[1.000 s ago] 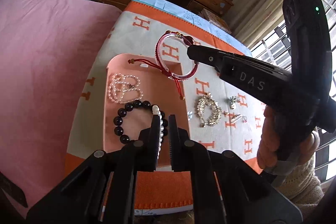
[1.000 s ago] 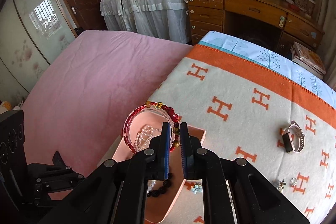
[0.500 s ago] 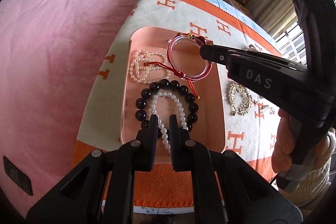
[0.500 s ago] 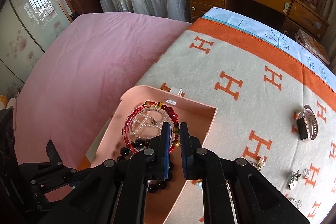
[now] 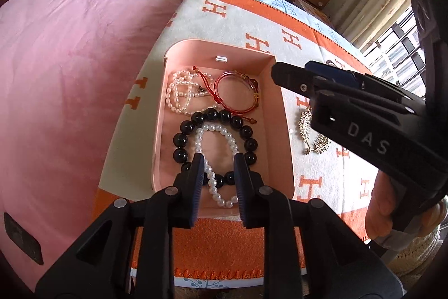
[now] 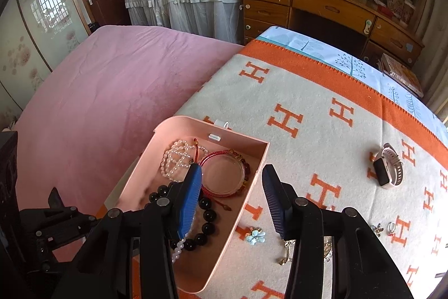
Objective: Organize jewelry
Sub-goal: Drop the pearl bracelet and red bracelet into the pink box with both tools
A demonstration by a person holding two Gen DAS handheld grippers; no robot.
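The left gripper [image 5: 217,159] hung low over the near end of a pink tray [image 5: 282,114] at lower centre of the left wrist view, its jaws opening, the white pearl bracelet [image 5: 215,131] lying loose between them inside a ring of black beads [image 5: 212,115]. Beyond these, at the tray's far end, lay a pearl strand [image 5: 180,93] and a red bangle [image 5: 238,91] with a red cord. The right gripper [image 6: 232,192] entered that view from the right, gripped by a hand [image 5: 383,203]; in its own view its jaws were also opening, clasping nothing, one finger above the tray and the other over the tray's right wall. The tray sat on an orange-and-cream H-patterned blanket [image 6: 308,91]. To the right on the blanket lay a gold leaf brooch [image 5: 308,128], a blue flower pin [image 6: 254,233] and a white watch [image 6: 389,168].
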